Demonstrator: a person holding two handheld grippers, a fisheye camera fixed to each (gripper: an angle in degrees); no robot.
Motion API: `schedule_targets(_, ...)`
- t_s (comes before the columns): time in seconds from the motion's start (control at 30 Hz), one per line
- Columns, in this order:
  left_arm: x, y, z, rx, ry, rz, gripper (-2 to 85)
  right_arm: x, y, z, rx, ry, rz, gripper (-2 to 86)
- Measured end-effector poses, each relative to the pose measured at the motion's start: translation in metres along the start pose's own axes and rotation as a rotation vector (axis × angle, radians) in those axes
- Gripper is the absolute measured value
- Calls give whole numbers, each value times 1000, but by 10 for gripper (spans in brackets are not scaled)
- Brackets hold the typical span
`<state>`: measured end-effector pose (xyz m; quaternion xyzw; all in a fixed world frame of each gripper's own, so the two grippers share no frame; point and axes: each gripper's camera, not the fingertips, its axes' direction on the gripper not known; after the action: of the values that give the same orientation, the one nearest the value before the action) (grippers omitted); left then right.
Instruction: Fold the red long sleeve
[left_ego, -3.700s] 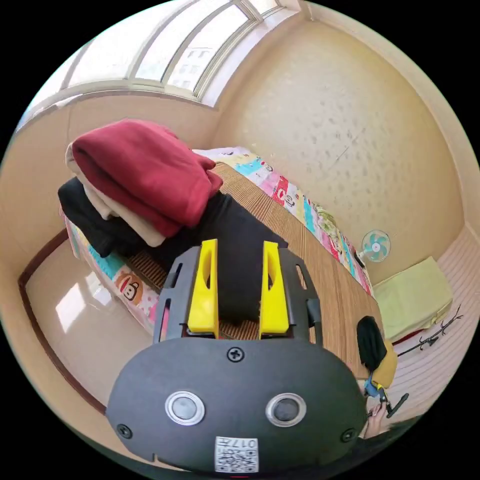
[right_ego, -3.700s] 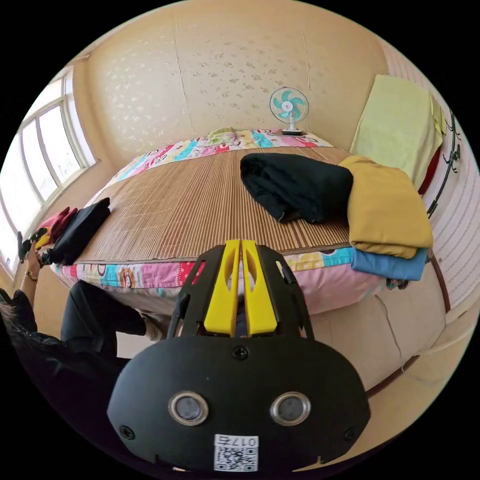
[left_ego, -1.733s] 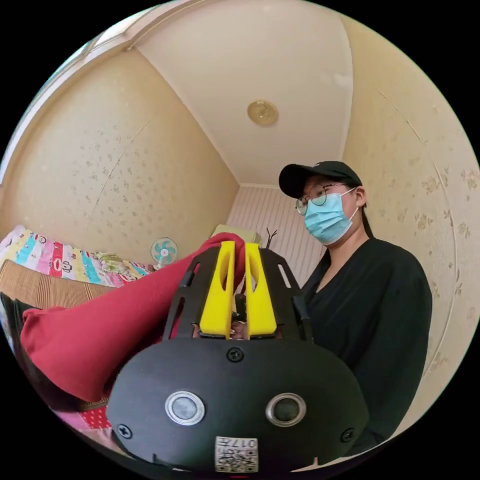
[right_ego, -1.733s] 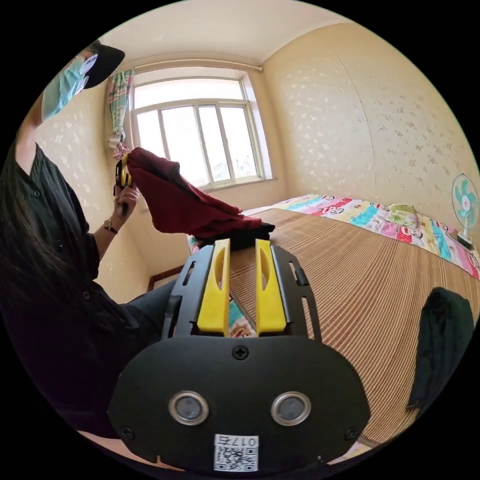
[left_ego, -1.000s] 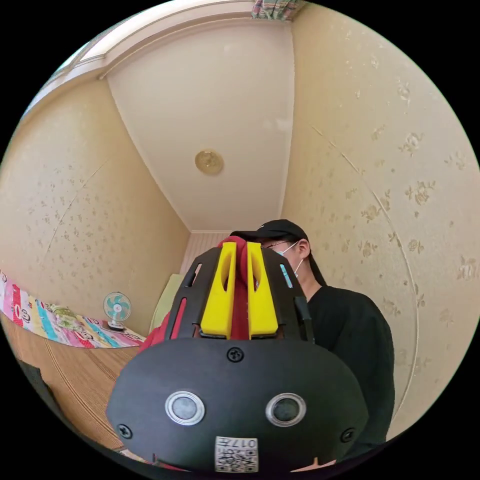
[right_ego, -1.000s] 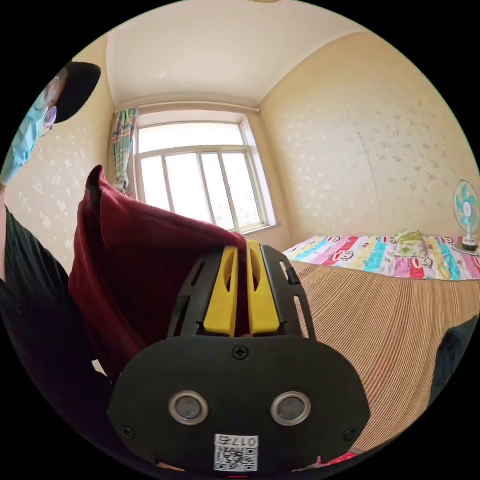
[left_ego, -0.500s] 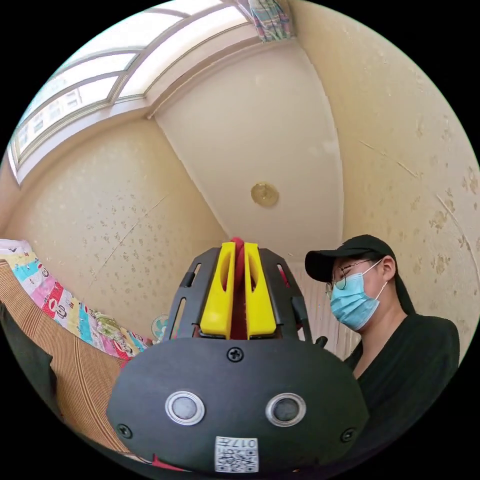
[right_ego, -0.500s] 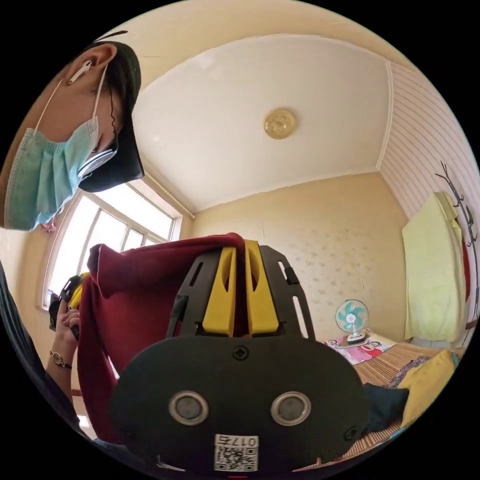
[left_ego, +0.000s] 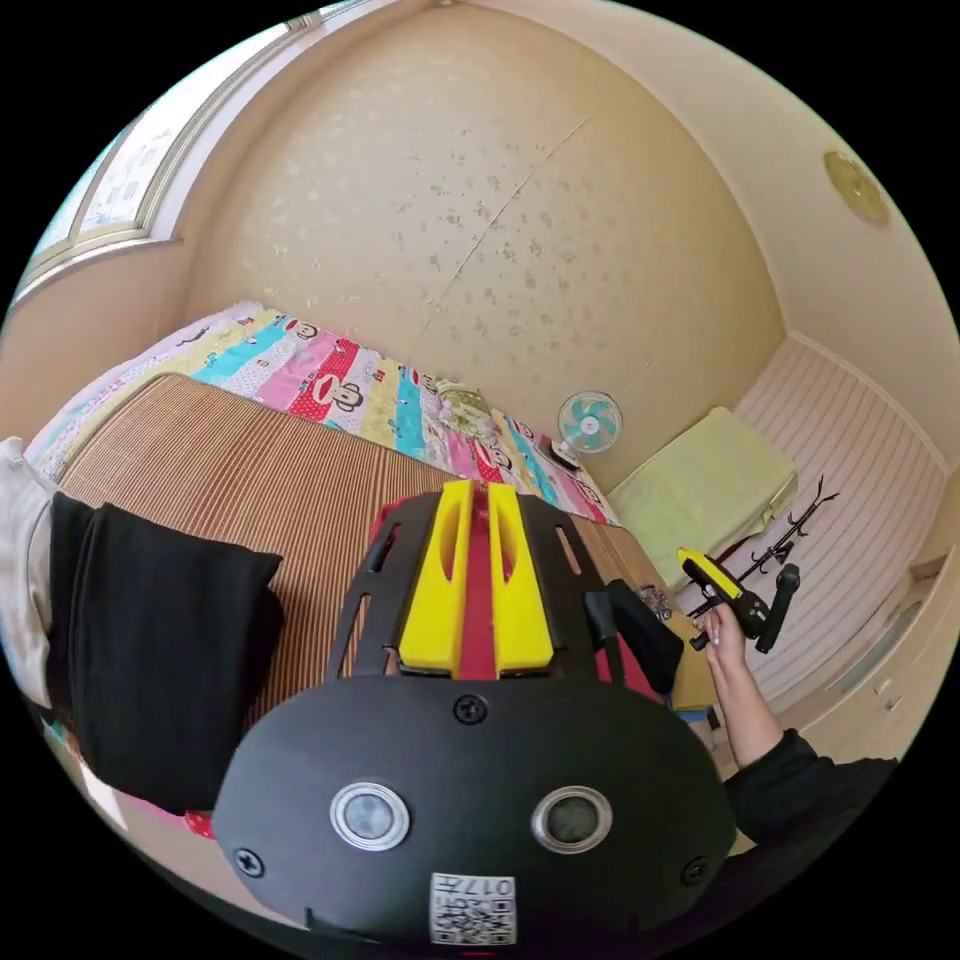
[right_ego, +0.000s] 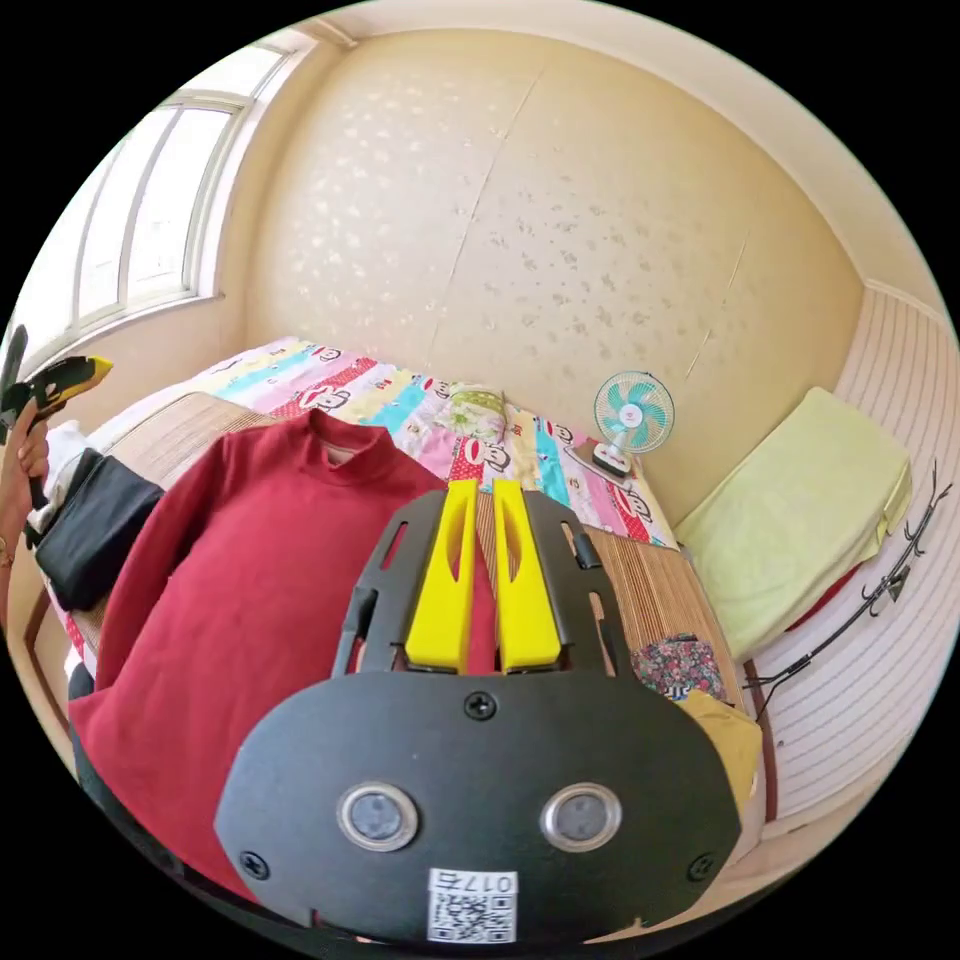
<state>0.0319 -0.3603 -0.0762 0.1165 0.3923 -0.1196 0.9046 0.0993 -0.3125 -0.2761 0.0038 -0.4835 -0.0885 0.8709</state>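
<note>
Half a second ago both cameras looked up at the ceiling with the garment bunched between the hands; now both look down over the bed and the red long sleeve (right_ego: 250, 580) is spread front-up on the ribbed bamboo mat (left_ego: 200, 450), its collar toward the patterned sheet (right_ego: 400, 390) by the far wall and one sleeve running down toward the near edge. Red cloth fills the narrow slot between the left gripper (left_ego: 478, 500) jaws, which look closed on the shirt's lower part. The right gripper (right_ego: 480, 495) jaws stand nearly together with red showing between them, though whether they pinch it or merely hang over it cannot be told. The fabric looks soft, thick-knit and limp, light enough to lift by an edge but prone to sag and crease, so the shoulder seam and hem corners are probably the best holds. A folded black garment (left_ego: 150, 640) lies at the mat's left end, and a small fan (right_ego: 632, 412) stands at the far edge.
</note>
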Motion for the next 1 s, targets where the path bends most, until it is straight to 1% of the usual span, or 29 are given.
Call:
schedule_targets(0.03, -18, 30, 27, -72, -36, -1, 58, -16, 41, 13, -18, -61, -15, 41)
schedule_targets(0.07, -27, 45, 40, -115, -56, -4, 70, -36, 85, 30, -76, -149, -43, 47)
schedule_targets(0.1, -46, 77, 65, -204, -97, -10, 89, -46, 107, 39, -112, -193, -57, 50)
schedule_targets(0.13, -65, 107, 84, -278, -139, -27, 105, -63, 152, 57, -192, -270, -51, 56)
schedule_targets(0.17, -75, 123, 91, -308, -165, -40, 111, -77, 196, 74, -284, -340, -25, 60)
schedule_targets(0.2, -94, 152, 101, -369, -220, -73, 123, -83, 217, 80, -324, -367, -7, 61)
schedule_targets(0.23, -109, 180, 105, -421, -270, -109, 129, -91, 258, 88, -391, -396, 40, 63)
schedule_targets(0.27, -116, 193, 107, -447, -285, -124, 131, -96, 295, 90, -436, -393, 86, 63)
schedule_targets(0.3, -125, 215, 110, -503, -307, -137, 122, -98, 311, 90, -449, -383, 101, 64)
schedule_targets(0.33, -132, 232, 114, -573, -344, -133, 97, -102, 336, 89, -480, -356, 107, 64)
schedule_targets(0.37, -133, 237, 115, -578, -354, -107, 77, -102, 353, 83, -474, -327, 115, 64)
schedule_targets(0.4, -131, 236, 111, -571, -373, -38, 47, -99, 356, 77, -455, -324, 122, 64)
schedule_targets(0.43, -133, 222, 111, -617, -363, 13, 27, -86, 357, 68, -445, -287, 165, 68)
schedule_targets(0.47, -136, 209, 109, -641, -340, 22, 23, -66, 353, 59, -407, -230, 238, 73)
schedule_targets(0.5, -146, 174, 91, -613, -258, 0, 14, -55, 351, 54, -380, -202, 274, 77)
schedule_targets(0.53, -159, 134, 58, -499, -161, -39, 10, -31, 345, 48, -341, -161, 341, 85)
schedule_targets(0.57, -167, 113, 38, -427, -143, -66, 8, -7, 341, 55, -359, -140, 403, 94)
schedule_targets(0.6, -189, 75, -4, -285, -187, -145, 6, 2, 340, 65, -400, -146, 415, 96)
schedule_targets(0.63, -214, 44, -51, -137, -279, -263, 4, 14, 340, 96, -534, -204, 399, 100)
schedule_targets(0.67, -226, 33, -76, -51, -323, -320, 3, 16, 346, 134, -724, -279, 341, 87)
schedule_targets(0.7, -244, 20, -123, 124, -396, -410, 6, 17, 349, 146, -785, -320, 308, 81)
schedule_targets(0.73, -255, 14, -159, 255, -394, -442, 12, 28, 345, 147, -766, -366, 290, 55)
schedule_targets(0.8, -261, 7, -190, 339, -323, -406, 40, 55, 325, 128, -718, -308, 255, 36)
schedule_targets(0.87, -260, 1, -191, 298, -292, -355, 57, 115, 292, 78, -557, -44, 246, 30)
schedule_targets(0.9, -256, 0, -178, 220, -289, -313, 69, 136, 286, 64, -517, 39, 273, 31)
schedule_targets(0.93, -250, 1, -155, 115, -281, -259, 79, 179, 280, 38, -442, 185, 379, 32)
schedule_targets(0.97, -247, 2, -141, 56, -273, -236, 84, 219, 282, 11, -380, 327, 530, 44)
schedule_targets(1.0, -241, 9, -110, -61, -235, -197, 94, 234, 285, -2, -354, 365, 585, 50)
